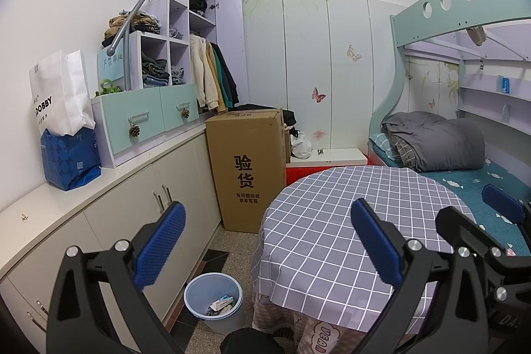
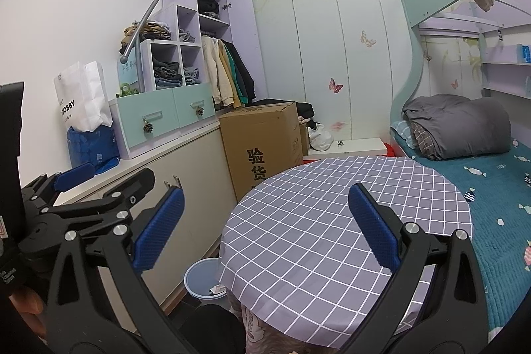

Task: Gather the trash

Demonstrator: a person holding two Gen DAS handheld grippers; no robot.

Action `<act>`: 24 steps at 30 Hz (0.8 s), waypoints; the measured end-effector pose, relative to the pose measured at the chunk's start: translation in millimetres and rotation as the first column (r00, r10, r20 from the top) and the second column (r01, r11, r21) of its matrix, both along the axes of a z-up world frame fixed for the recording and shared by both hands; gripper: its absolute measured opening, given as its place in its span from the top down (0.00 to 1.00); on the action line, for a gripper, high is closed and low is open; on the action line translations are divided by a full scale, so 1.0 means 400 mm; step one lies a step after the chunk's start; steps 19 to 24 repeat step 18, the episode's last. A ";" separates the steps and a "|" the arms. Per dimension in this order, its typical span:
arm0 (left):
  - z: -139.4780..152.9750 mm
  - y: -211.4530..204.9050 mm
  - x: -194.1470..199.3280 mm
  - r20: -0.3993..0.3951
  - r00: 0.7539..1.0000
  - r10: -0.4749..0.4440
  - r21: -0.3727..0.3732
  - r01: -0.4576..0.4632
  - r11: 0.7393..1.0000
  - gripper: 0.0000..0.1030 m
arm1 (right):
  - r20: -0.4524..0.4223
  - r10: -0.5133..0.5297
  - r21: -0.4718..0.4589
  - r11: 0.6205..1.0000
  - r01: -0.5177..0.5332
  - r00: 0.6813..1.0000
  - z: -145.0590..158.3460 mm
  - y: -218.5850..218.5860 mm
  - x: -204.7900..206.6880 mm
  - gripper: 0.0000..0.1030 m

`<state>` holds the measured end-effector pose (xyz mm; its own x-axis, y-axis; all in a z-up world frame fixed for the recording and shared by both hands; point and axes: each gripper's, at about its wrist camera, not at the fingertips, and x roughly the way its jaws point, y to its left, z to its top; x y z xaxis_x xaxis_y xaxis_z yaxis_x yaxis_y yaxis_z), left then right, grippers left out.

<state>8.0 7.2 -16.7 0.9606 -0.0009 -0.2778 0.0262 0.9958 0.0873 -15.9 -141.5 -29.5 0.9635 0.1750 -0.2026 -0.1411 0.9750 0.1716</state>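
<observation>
A light blue waste bin (image 1: 214, 301) stands on the floor left of the round table (image 1: 332, 221), with paper and wrappers in its bottom. In the right wrist view the bin (image 2: 202, 279) is partly hidden by the table (image 2: 315, 221) edge. My left gripper (image 1: 265, 241) is open and empty, held above the table's left edge and the bin. My right gripper (image 2: 265, 226) is open and empty above the table. The right gripper also shows at the right edge of the left wrist view (image 1: 481, 221). The left gripper shows at the left of the right wrist view (image 2: 106, 175).
A tall cardboard box (image 1: 247, 168) stands behind the bin against white cabinets (image 1: 132, 198). A white paper bag (image 1: 59, 95) and a blue bag (image 1: 68, 160) sit on the counter. A bunk bed with a grey duvet (image 1: 434, 143) is at the right.
</observation>
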 end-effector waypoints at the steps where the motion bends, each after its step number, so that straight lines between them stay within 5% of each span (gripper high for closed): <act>1: 0.000 0.000 0.000 0.000 1.000 0.000 0.000 0.000 1.000 0.05 | 0.000 0.000 0.000 1.000 0.000 1.000 0.001 -0.001 0.000 0.06; 11: -0.029 0.015 0.033 -0.032 0.999 0.001 0.007 0.000 1.000 0.05 | -0.034 0.000 0.007 1.000 0.000 0.999 -0.017 -0.013 0.035 0.06; 18: -0.081 0.005 0.131 -0.157 0.987 -0.018 -0.027 0.014 1.000 0.05 | -0.125 -0.039 0.038 0.998 0.044 0.991 -0.080 -0.065 0.108 0.06; 24: -0.081 0.005 0.131 -0.157 0.987 -0.018 -0.027 0.014 1.000 0.05 | -0.125 -0.039 0.038 0.998 0.044 0.991 -0.080 -0.065 0.108 0.06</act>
